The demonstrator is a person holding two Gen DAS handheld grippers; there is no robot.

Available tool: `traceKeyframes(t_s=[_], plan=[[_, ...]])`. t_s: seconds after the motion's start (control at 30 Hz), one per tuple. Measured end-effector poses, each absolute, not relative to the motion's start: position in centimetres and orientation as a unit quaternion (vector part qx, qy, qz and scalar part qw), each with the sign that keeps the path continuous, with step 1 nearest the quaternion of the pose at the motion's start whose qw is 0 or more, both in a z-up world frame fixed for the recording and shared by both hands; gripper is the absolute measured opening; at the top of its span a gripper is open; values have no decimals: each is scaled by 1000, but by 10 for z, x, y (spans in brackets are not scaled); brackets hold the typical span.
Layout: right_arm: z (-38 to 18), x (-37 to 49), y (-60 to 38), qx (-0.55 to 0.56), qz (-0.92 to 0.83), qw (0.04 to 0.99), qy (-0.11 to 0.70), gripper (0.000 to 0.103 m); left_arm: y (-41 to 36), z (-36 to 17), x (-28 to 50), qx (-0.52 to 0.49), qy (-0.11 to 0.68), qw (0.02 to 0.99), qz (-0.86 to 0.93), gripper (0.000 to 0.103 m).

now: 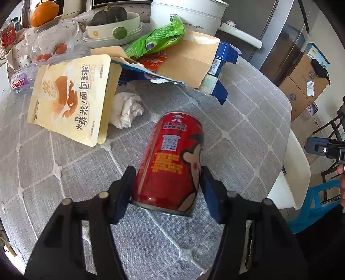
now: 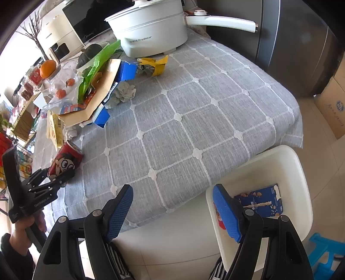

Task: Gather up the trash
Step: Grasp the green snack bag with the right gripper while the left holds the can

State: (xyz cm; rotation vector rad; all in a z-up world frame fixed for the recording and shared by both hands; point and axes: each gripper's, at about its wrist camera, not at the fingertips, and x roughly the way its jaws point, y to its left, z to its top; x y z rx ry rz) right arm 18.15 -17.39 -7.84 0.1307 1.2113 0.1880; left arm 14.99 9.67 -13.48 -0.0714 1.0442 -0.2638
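Observation:
A red drink can (image 1: 172, 163) with a cartoon face lies between the fingers of my left gripper (image 1: 168, 187), which is shut on it just above the grey checked tablecloth (image 1: 237, 133). The can (image 2: 64, 160) and the left gripper (image 2: 55, 179) also show at the left of the right wrist view. My right gripper (image 2: 172, 206) is open and empty, off the table's front edge, beside a white bin (image 2: 291, 172) that holds a blue carton (image 2: 261, 201). More trash lies on the table: a cream snack pouch (image 1: 71, 97), a crumpled tissue (image 1: 127, 109), a green wrapper (image 1: 155, 41), torn cardboard (image 1: 187, 62).
A white electric pot (image 2: 151, 28) stands at the back of the table. A bowl with a dark squash (image 1: 112, 19), an orange (image 1: 44, 13) and small tomatoes sit at the back left. Yellow paper scrap (image 2: 155, 64) lies near the pot. Cardboard boxes (image 1: 301, 79) and a blue stool (image 2: 323, 252) stand on the floor.

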Motion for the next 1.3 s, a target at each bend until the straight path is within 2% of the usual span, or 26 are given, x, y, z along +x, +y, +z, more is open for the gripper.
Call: traceKeyframes(t_s=[0.3, 0.57, 0.83, 1.23, 1.27, 1.3], plan=[[-76, 181, -174, 69, 82, 819, 564, 78, 109, -109, 133, -102, 497, 855, -109, 54], [-58, 175, -127, 47, 158, 829, 534, 78, 155, -75, 110, -192, 447, 871, -66, 54], [-25, 231, -53, 65, 231, 847, 474, 76, 177, -52, 111, -165, 382, 909, -14, 54], [-79, 353, 7, 155, 224, 841, 467, 57, 209, -52, 122, -182, 369, 912, -2, 54], [-80, 358, 9, 158, 222, 843, 464, 52, 211, -54, 122, -187, 371, 910, 0, 54], [-81, 364, 12, 157, 218, 844, 464, 41, 214, -55, 122, -191, 373, 908, 2, 54]])
